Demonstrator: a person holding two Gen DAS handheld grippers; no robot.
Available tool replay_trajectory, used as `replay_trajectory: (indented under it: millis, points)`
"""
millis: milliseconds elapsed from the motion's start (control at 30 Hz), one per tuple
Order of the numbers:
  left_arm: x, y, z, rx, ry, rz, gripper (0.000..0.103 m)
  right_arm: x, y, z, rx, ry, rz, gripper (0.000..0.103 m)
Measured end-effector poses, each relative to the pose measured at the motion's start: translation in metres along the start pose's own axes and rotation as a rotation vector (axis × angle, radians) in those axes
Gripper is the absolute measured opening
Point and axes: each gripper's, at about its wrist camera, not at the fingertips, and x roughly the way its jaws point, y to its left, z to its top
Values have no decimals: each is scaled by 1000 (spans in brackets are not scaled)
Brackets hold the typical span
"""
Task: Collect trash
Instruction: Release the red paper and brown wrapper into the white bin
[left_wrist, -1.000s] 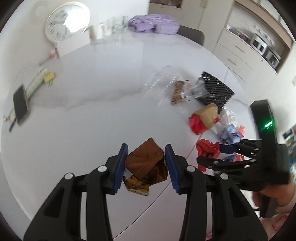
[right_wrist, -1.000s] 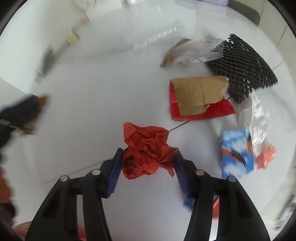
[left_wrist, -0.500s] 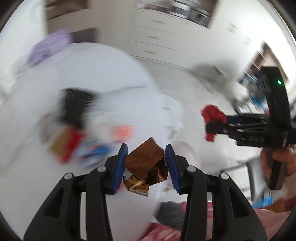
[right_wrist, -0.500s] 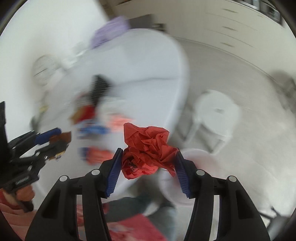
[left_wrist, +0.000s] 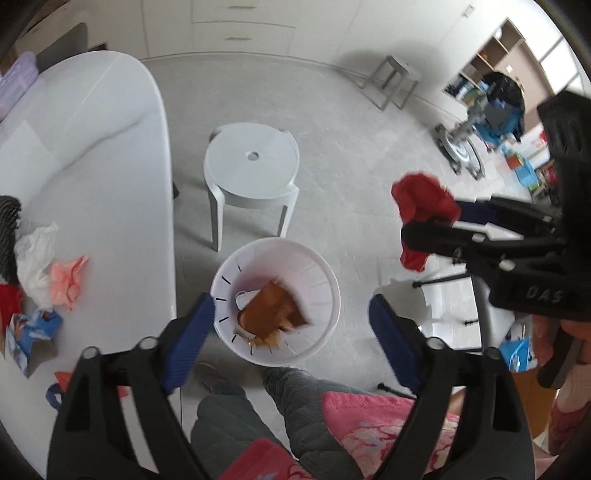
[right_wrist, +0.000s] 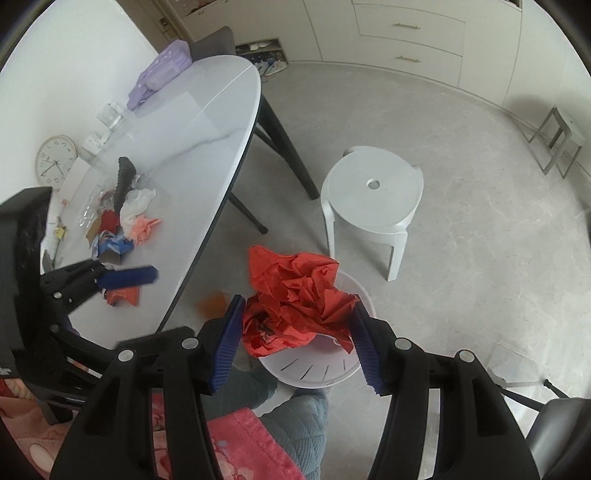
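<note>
Over the white waste bin (left_wrist: 325, 273) on the floor, left tongs (left_wrist: 291, 325) stand wide apart with nothing between the blue pads. Brown crumpled wrapper (left_wrist: 271, 314) sits inside the bin, blurred, against the slotted inner wall; whether it has settled at the bottom cannot be told. Bin stands just beside the desk (left_wrist: 110, 155) edge, in front of a white plastic stool (left_wrist: 253, 166).

Right tongs (right_wrist: 297, 339) are clamped on a red crumpled paper wad (right_wrist: 295, 299); both blue pads press its sides. Seen from the right wrist view, the wad hangs above the bin rim (right_wrist: 314, 373), hiding most of the opening. From the left wrist view, the same wad (left_wrist: 423, 210) and right tongs (left_wrist: 428, 225) appear to the right of the bin and higher than it; exact offset cannot be judged.

Remaining trash on desk, left wrist view: pink tissue (left_wrist: 70, 280), white crumpled paper (left_wrist: 35, 254), blue patterned carton (left_wrist: 29, 332), black mesh sleeve (left_wrist: 7, 229) at the frame edge. All lie close together near the desk edge, pink tissue touching the white paper. Right wrist view shows the same cluster (right_wrist: 125, 218) plus a wall clock (right_wrist: 55, 164) lying flat and a purple pack (right_wrist: 162, 72) at the far end.

Person's grey quilted trouser legs (left_wrist: 295, 406) are visible below the bin
</note>
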Motion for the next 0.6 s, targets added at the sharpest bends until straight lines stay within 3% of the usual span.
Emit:
replay_trajectory:
  millis: [267,300,433,600]
  points:
    - [-39,20,-7,-107,-70,48,87,11,8,0,-58,43,71,59]
    - [-44,23,-7,-117,-82,57,87,14,12,-1,-75,53,76,62]
    - [-72,36,-14,-150,-141,121,90,31,22,-5,-107,92,61,94]
    - [-112,71,-34,-191,-194,216,90,33,29,3,-83,65,23,96]
